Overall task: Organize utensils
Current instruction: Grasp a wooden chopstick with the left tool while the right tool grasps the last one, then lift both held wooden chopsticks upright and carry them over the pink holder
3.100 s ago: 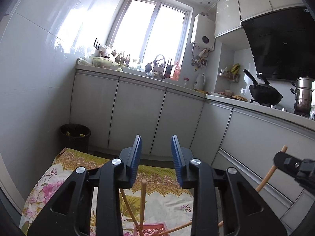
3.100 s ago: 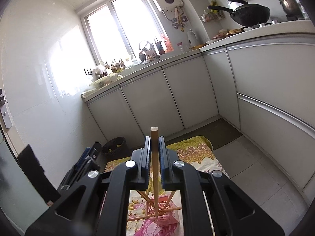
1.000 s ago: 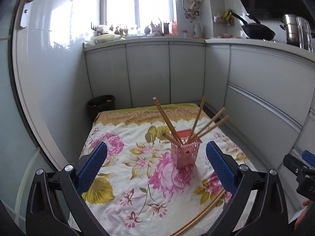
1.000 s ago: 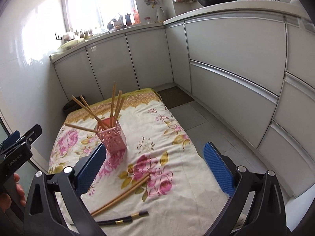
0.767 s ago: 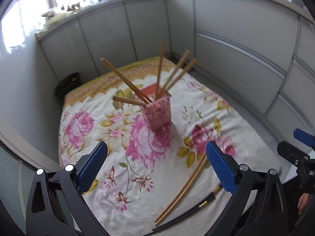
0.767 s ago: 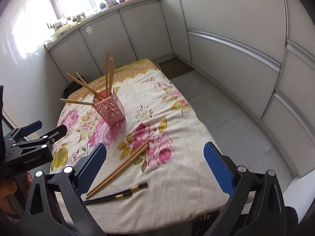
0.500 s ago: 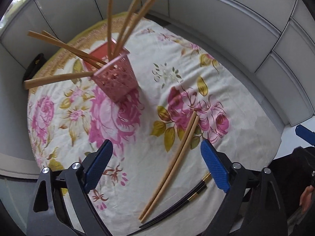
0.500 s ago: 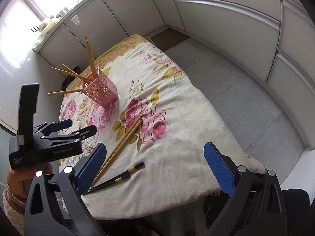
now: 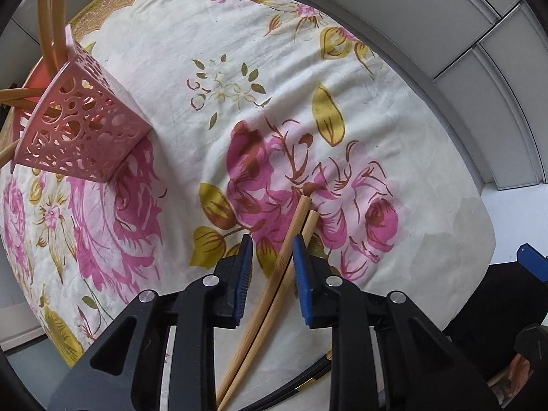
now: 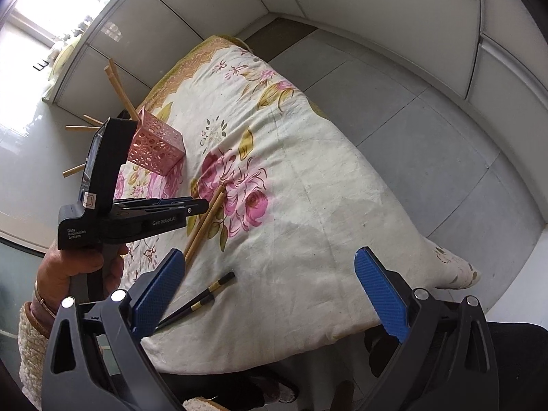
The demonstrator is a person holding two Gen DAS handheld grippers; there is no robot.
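Left tongs (image 9: 272,251) straddle wooden chopsticks (image 9: 284,257) | right tongs (image 10: 274,291) wide, mid-cloth

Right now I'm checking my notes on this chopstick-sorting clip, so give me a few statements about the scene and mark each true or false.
1. The left gripper straddles the pair of bamboo chopsticks lying on the floral cloth. True.
2. The right gripper is clamped on a chopstick. False: its jaws stand wide open, holding nothing.
3. The pink holder already has bamboo chopsticks standing in it. True.
4. The black chopsticks are in the pink holder. False: they lie on the cloth near its front edge.
5. The left gripper has lifted the bamboo pair off the cloth. False: the pair lies on the cloth, with a gap visible between the pads and the sticks.
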